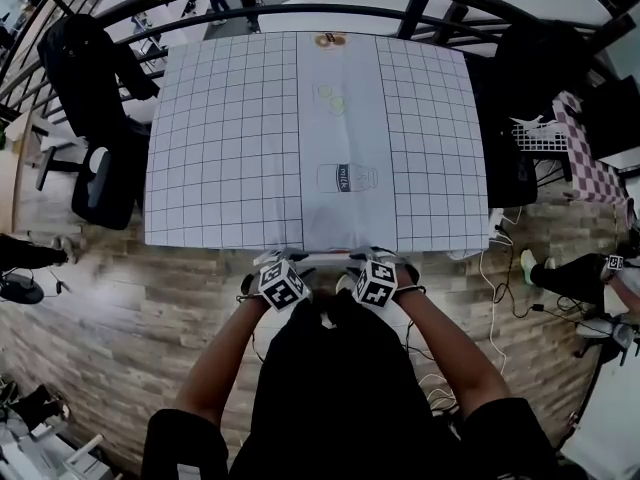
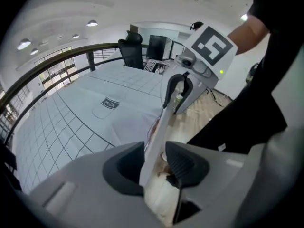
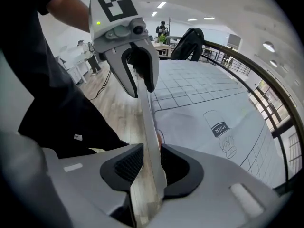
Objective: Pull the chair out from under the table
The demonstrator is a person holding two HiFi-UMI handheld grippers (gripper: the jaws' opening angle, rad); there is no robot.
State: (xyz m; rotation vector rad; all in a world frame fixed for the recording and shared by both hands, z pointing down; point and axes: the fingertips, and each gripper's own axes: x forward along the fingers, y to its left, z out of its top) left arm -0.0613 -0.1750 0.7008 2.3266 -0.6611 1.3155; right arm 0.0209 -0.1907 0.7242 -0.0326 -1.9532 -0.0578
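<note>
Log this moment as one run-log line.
left gripper: open, astride chair back | right gripper: open, astride it | table: chair back at near edge | pull: not begun

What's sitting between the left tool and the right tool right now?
The chair's white back edge runs from the left tool across to the right tool, passing between both tools' open jaws; both gripper views show it.
</note>
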